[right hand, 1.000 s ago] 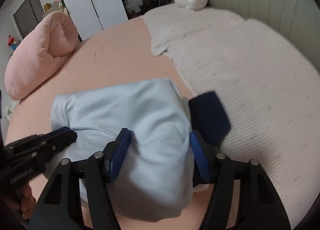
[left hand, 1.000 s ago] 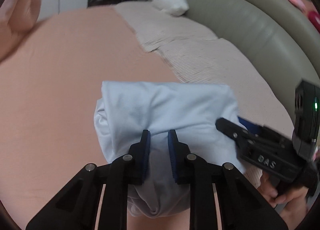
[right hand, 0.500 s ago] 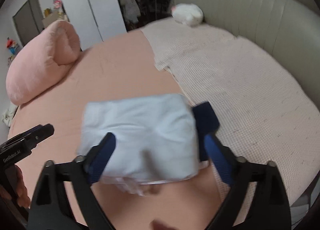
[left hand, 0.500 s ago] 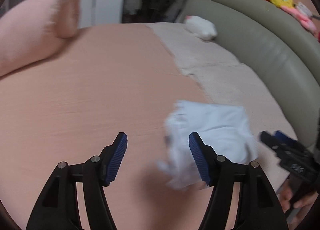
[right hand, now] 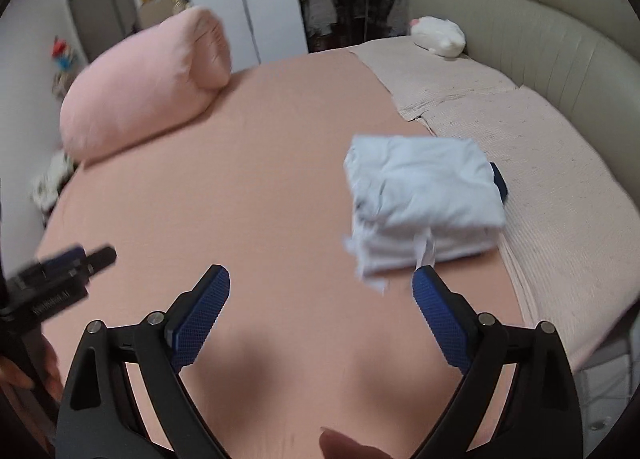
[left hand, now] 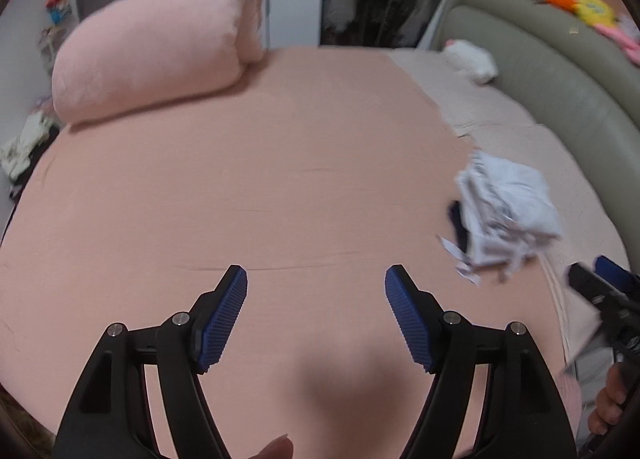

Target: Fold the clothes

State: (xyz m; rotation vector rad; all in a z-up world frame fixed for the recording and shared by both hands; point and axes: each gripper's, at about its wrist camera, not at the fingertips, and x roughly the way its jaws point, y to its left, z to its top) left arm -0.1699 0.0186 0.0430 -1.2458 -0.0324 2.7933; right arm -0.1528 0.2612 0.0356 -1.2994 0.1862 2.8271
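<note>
Folded pale-blue garment [right hand: 424, 195] just beyond the wide-spread right gripper [right hand: 320, 291]

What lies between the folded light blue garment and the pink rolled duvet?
Only bare pink bedsheet separates the folded light blue garment from the pink rolled duvet, as the right wrist view shows.

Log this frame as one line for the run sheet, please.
left gripper open, empty | right gripper open, empty | folded light-blue garment released on bed
</note>
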